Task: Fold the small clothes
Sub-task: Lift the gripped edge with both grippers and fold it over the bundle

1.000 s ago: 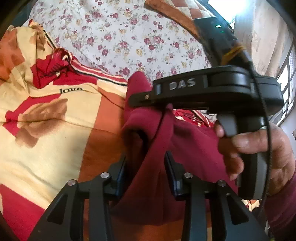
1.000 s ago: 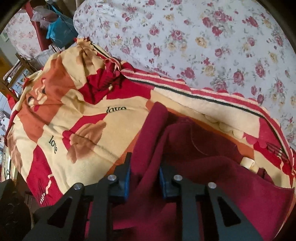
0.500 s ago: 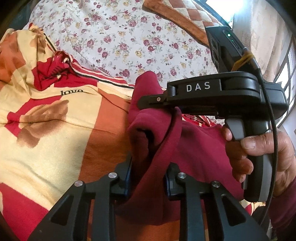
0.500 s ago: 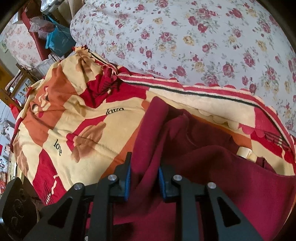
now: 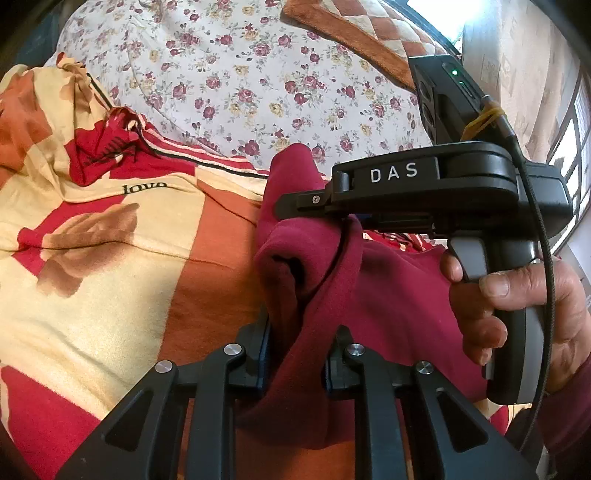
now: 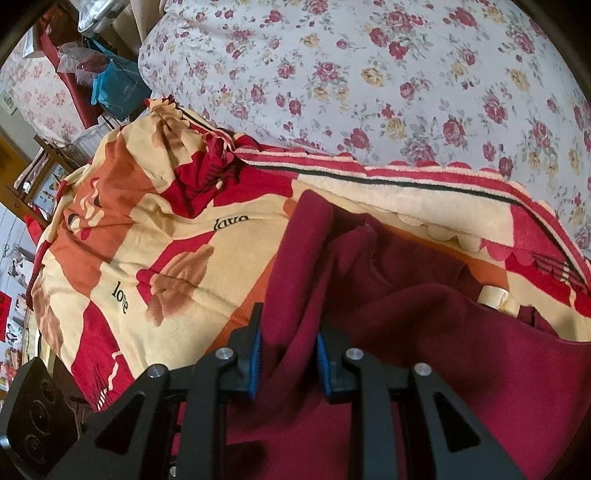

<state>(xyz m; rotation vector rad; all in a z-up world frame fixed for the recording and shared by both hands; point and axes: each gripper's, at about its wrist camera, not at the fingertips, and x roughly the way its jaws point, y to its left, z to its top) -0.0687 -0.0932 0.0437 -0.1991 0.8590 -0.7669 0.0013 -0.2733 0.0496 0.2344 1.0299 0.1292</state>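
Left claw [image 5: 297, 354]: both fingers closed onto a bunched fold of the maroon fleece garment [image 5: 388, 295]; cloth fills the narrow gap between the blue-edged pads and rises out of it as a thick rolled ridge.

Right claw [image 6: 288, 358]: likewise clamped on the maroon fleece garment [image 6: 424, 332], a vertical fold pinched between its blue pads [image 6: 256, 354]. In the left wrist view the right claw [image 5: 295, 205] shows from the side, its body marked "DAS", its tip buried in the upper edge of the same ridge of cloth, just beyond the left claw. The right hand [image 5: 517, 302] wraps the grey handle, thumb on the front of the grip; a braided cable runs down past the wrist.

Garment position: lifted at the gripped edge, the rest draped down and to the right over the patterned blanket [image 6: 147, 266]. A cream tab [image 6: 498, 299] shows at the garment's far edge in the right wrist view; what it is cannot be told.

Blanket: cream, orange and red blocks with "love" printed on it, rumpled at its far left corner, scalloped striped border along the far side. It lies on a bed covered by a floral sheet [image 6: 369, 81]. A brown checked cushion [image 5: 369, 33] sits at the far edge in the left wrist view. A blue bag [image 6: 114, 88] and clutter stand beyond the bed, upper left in the right wrist view.
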